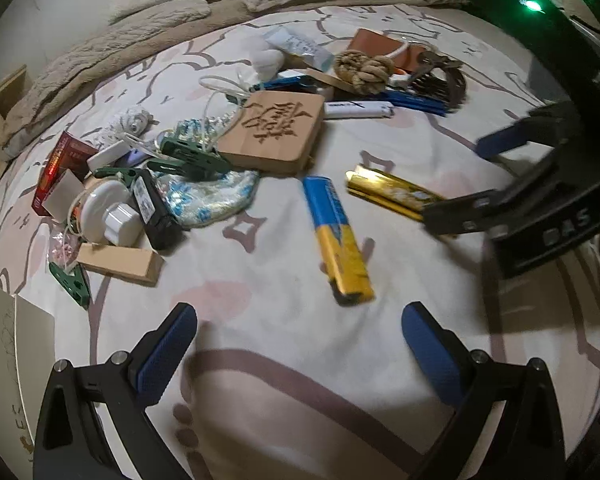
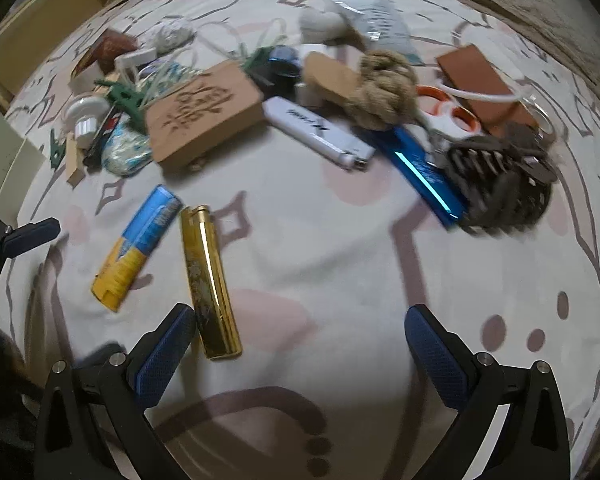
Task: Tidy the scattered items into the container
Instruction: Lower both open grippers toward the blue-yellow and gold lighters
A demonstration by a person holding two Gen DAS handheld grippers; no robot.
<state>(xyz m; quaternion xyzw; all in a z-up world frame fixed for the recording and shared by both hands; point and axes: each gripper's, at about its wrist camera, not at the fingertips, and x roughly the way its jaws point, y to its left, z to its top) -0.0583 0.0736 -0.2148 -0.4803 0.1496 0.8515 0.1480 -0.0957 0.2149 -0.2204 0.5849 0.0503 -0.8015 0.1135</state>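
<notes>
Clearly little has been tidied: both pairs of tongs hang open and empty above the bed [image 1: 284,360], whose pale cover with mauve outlines carries nearly everything. Nearest the left tongs [image 1: 300,344] lies a blue and yellow packet [image 1: 336,236], apart from the pads and untouched. In the right wrist view the right tongs [image 2: 300,344] gape wide, and a gold packet [image 2: 208,280] lies just beside the left pad, its near end close against it but not between the pads; the same packet [image 1: 392,196] shows in the left view with the right tongs [image 1: 496,188] hovering at its end. Further off sits a carved wooden plaque [image 1: 276,132], and left of it a heap of green clips [image 1: 192,160], a white round gadget [image 1: 104,208], a black block, a red box [image 1: 60,160] and a plain wooden block [image 1: 120,260]. Beyond the plaque lie a white stick-shaped device [image 2: 320,136], a blue flat pack [image 2: 424,168], a knotted rope ball [image 2: 384,92], orange-handled scissors [image 2: 448,112], a dark comb [image 2: 500,184] and a brown wallet [image 2: 480,80]. The container cannot be made out with certainty; a cream panel [image 1: 4,360] at the left edge may belong to it. As I judge it, the sorting has scarcely begun and almost every item remains to be moved.
</notes>
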